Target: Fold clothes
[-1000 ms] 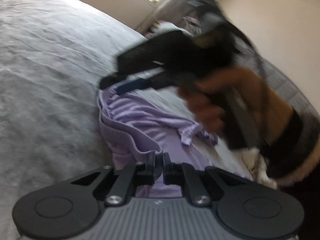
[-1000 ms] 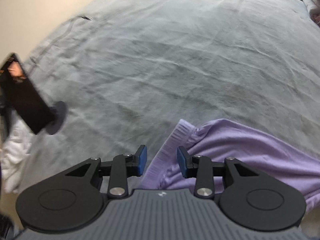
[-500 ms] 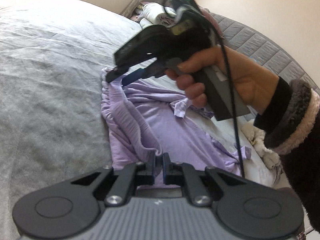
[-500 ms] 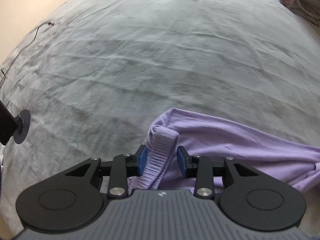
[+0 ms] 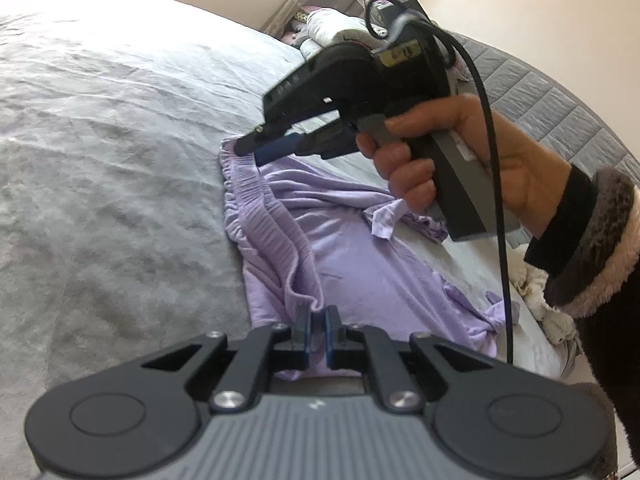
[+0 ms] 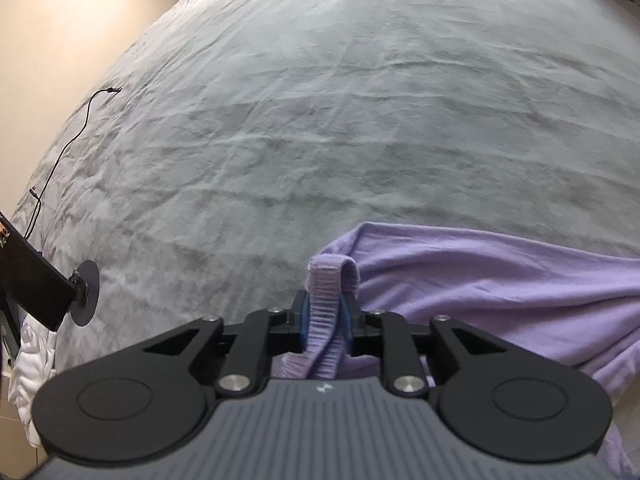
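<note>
A lilac garment with a ribbed waistband lies spread on a grey bed. My left gripper is shut on the near end of the waistband. My right gripper is shut on the far end of the waistband, which folds over between its blue pads. In the left wrist view the right gripper shows at the garment's far corner, held by a hand. The garment also shows in the right wrist view.
The grey bedspread stretches wide ahead. A thin black cable lies at its left edge. A pile of clothes sits near the quilted headboard. A white fluffy item lies at the right.
My right gripper has closed on the waistband's far end. The waistband now stretches straighter between both grippers. My left gripper has stayed shut on the garment.
</note>
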`<state>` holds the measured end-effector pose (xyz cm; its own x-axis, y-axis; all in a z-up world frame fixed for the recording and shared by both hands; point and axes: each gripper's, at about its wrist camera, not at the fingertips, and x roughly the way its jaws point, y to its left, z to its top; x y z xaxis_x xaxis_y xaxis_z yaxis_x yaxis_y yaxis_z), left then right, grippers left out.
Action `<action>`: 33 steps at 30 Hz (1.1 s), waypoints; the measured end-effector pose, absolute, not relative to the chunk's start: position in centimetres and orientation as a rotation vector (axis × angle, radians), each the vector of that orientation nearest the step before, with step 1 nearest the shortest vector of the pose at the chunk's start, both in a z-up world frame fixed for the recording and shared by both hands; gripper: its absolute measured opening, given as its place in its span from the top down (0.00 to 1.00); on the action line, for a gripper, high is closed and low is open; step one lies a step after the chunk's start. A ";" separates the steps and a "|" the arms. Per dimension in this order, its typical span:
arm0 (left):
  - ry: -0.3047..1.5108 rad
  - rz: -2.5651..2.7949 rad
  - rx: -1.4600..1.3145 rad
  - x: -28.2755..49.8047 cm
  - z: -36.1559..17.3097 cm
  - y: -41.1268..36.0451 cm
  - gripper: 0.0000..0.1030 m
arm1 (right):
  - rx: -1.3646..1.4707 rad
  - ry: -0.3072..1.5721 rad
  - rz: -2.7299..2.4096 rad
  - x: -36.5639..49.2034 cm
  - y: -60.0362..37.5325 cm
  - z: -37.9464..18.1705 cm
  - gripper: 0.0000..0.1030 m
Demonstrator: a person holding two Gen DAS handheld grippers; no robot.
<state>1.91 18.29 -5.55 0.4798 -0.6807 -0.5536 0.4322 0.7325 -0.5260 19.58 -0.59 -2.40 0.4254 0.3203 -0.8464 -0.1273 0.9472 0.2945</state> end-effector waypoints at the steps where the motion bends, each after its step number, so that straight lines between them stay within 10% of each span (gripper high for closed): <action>1: 0.823 -0.690 -0.341 2.0 -5.5 18.4 0.94 | 0.190 1.098 0.280 19.7 -0.4 -2.5 0.77; 9: 0.861 -0.645 -0.367 2.3 -5.7 19.3 0.94 | 0.061 1.083 0.204 20.0 0.9 -2.5 0.59; 33: 0.965 -0.553 -0.421 2.7 -6.5 21.3 0.94 | 0.067 1.061 0.193 19.6 3.2 -3.1 0.74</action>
<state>2.75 21.34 -6.49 0.4511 -0.6117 -0.6498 0.2510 0.7857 -0.5654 19.57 3.21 -3.06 0.4726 0.1898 -0.8606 -0.1257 0.9811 0.1474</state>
